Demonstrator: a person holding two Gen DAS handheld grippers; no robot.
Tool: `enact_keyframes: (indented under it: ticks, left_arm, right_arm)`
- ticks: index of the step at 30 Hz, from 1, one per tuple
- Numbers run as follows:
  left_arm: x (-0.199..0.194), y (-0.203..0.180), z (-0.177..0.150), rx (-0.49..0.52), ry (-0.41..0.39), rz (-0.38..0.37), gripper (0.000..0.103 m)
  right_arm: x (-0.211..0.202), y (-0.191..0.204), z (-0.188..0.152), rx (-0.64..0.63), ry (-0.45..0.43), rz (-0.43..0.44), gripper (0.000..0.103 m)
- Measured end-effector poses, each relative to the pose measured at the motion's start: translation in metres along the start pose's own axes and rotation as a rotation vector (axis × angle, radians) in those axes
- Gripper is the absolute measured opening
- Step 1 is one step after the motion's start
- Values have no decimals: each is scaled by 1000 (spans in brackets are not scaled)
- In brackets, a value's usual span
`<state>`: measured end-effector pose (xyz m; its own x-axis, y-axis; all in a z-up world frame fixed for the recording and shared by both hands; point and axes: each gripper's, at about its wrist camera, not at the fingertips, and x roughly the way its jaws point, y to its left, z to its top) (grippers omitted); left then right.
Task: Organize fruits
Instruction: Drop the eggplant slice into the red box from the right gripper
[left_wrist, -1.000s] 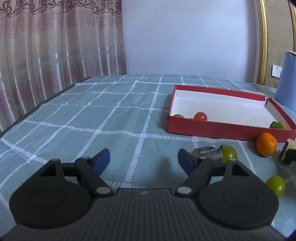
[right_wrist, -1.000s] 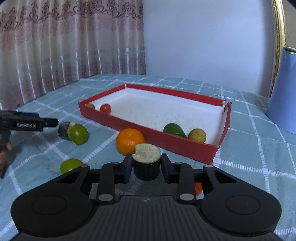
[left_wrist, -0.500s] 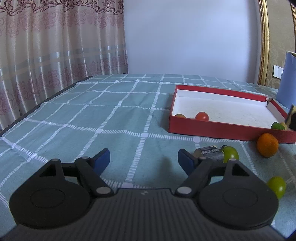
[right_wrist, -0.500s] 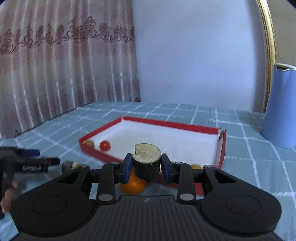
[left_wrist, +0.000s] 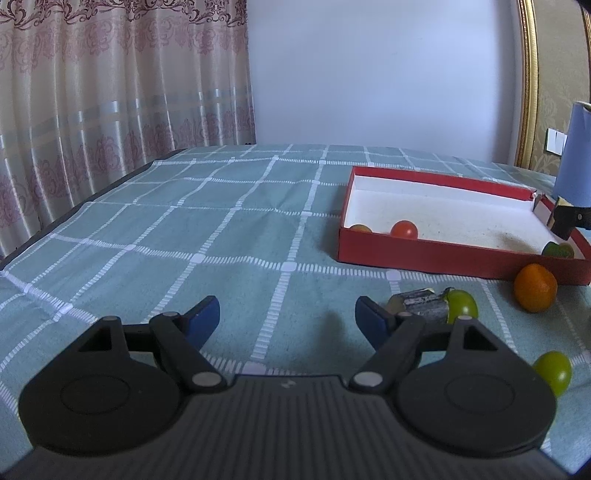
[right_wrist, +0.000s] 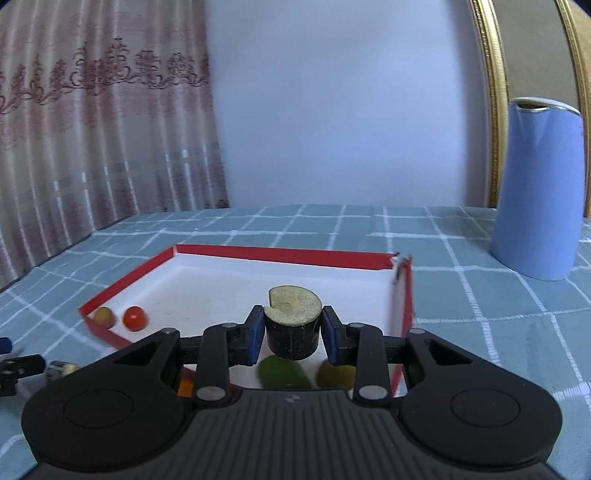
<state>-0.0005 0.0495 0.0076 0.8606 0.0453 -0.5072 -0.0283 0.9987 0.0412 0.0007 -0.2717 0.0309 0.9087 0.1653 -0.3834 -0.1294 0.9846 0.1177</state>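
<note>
Right gripper (right_wrist: 292, 332) clamps dark cut chunk (right_wrist: 293, 325), pale face up, above red tray (right_wrist: 284, 254). Red tomato (right_wrist: 135, 318), tan fruit (right_wrist: 103, 316) in tray corner. Blue pitcher (right_wrist: 541, 188) beyond.

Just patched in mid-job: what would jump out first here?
The right gripper is shut on a dark cut fruit chunk, held above the red tray. The left gripper hangs open over the checked cloth, with an orange outside the tray.

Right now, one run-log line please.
right tool: shut on dark cut chunk, over red tray | left tool: open, empty | orange: on cloth
</note>
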Motion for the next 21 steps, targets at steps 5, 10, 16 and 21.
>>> enact_keyframes:
  ticks: [5, 10, 16, 21]
  left_arm:
    - [1, 0, 0, -4, -2, 3, 79]
    - [1, 1, 0, -5, 0, 5, 79]
    - [0, 2, 0, -12, 0, 4, 81]
    - [-15, 1, -2, -6, -84, -29, 90]
  right_arm:
    - [2, -2, -3, 8, 3, -30, 33]
    - [-6, -7, -2, 51, -38, -32, 55]
    - [-38, -12, -3, 51, -118, -26, 55]
    - [-65, -30, -16, 40, -193, -93, 55]
